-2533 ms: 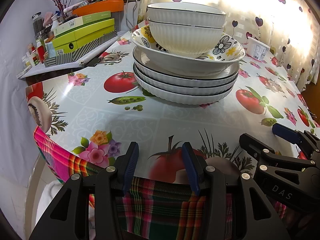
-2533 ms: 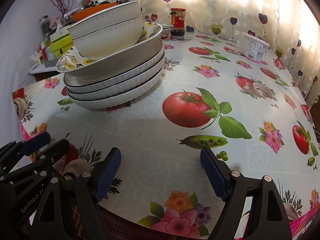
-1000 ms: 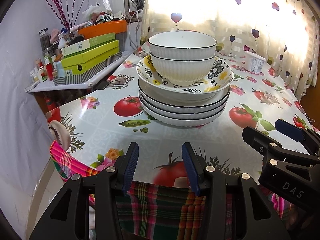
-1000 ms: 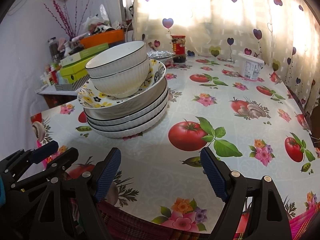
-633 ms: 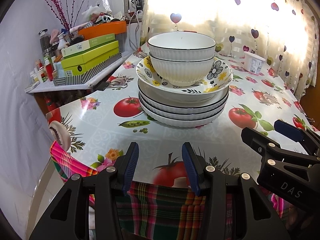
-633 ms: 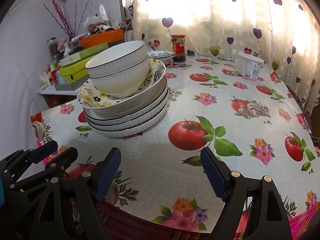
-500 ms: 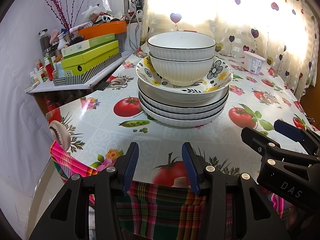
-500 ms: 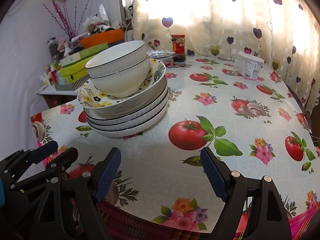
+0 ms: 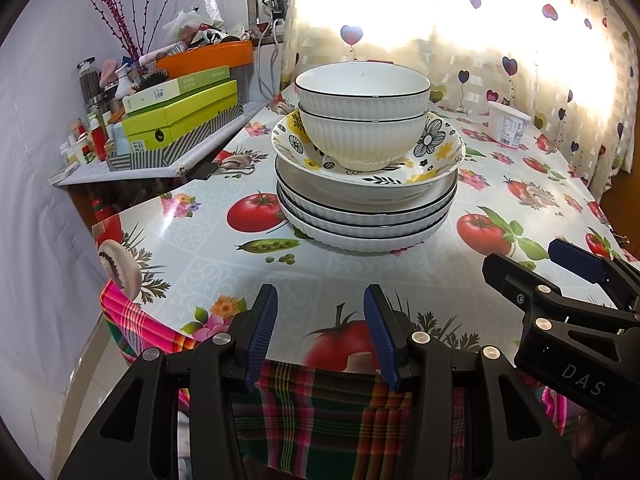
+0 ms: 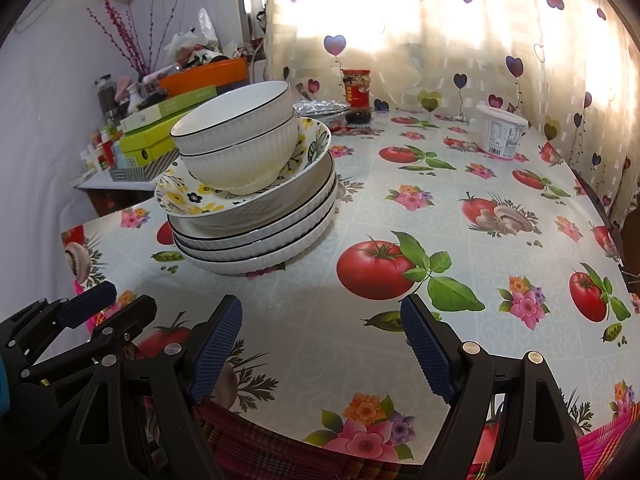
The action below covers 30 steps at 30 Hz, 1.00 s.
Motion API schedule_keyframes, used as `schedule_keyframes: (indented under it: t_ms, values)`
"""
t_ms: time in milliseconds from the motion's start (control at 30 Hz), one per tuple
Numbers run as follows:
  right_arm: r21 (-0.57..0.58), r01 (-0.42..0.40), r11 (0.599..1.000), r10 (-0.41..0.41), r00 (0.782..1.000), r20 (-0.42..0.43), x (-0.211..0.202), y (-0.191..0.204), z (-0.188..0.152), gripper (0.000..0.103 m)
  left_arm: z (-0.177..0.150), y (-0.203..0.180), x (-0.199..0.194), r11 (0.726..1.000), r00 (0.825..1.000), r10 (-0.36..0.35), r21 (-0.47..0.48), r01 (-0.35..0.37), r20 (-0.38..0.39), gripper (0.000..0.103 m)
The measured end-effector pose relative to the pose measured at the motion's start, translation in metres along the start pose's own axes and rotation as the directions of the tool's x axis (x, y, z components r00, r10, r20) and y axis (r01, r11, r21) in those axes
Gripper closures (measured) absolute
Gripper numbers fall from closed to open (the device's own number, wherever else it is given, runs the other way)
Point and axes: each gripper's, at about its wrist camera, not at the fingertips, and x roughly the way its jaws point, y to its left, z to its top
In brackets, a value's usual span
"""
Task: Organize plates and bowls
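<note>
Both tongs hover empty over the near edge of the table [image 9: 208, 240]. We hold the left tongs [image 9: 318, 334] partly parted with nothing between the blue pads, and the right tongs [image 10: 320, 346] spread wide, also gripping nothing. In the left view the right tongs show at the right edge, just beside ours and well short of the dishes.

Beyond the tongs, past a bare stretch of fruit-print tablecloth, stands the pile we are sorting: 2 white ribbed bowls [image 9: 362, 114] nested one in the other, sitting in a flower-patterned plate [image 9: 434, 148], which rests on 3 white deep plates [image 9: 366, 216] with dark rims. Everything sits upright in 1 stack, so we judge the sorting close to finished, or at a pause before the next reach.

If any piece is to move, we would take the 2 bowls first. We bring the wide right tongs level with the top bowl's rim, 1 pad inside and 1 outside the wall, and close firmly because glazed ribbed china is slippery. We lift straight up so the lower bowl does not drag or tip the plates. The left tongs can steady the flower plate's rim.

Farther back stand a white tub [image 10: 500, 130] and a red-lidded jar [image 10: 356, 94] near the curtain, clear of our path.
</note>
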Motion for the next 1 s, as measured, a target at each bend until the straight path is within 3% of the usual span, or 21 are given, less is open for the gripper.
schedule_keyframes:
  t_ms: [1000]
  values:
    - [0.003, -0.001, 1.000, 0.001, 1.000, 0.001, 0.0009, -0.0008, 0.0002, 0.020, 0.0024, -0.0002, 0.0067, 1.000, 1.000, -0.018, 0.002, 0.018, -0.022, 0.057]
